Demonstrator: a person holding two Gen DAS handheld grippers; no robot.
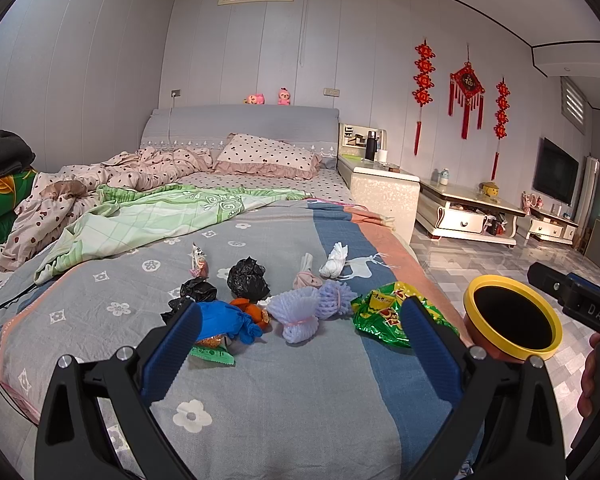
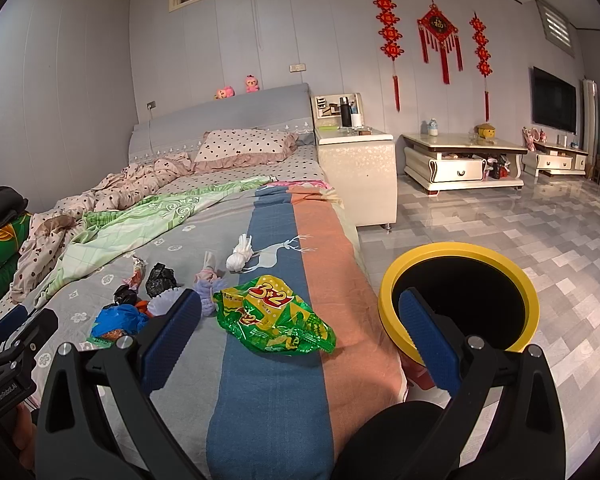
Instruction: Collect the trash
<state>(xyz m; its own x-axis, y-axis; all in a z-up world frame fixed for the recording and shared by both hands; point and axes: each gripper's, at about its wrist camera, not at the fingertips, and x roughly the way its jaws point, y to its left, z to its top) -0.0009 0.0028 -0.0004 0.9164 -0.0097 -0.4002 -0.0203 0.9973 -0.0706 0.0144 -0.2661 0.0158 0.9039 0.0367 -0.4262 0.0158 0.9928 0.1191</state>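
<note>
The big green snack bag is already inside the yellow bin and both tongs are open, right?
Not quite. The green snack bag is not in the yellow bin; it lies on the bed cover beside it, as the right wrist view shows. Both tongs, left and right, are indeed open.

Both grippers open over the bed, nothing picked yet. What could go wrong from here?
1. The green snack bag is flat, crinkly film; the right gripper may slip off it or pinch the blanket too.
2. The trash bin stands off the bed edge, so a short drop lands on the floor.
3. The blue glove touches other scraps; the left gripper may grab several.
</note>
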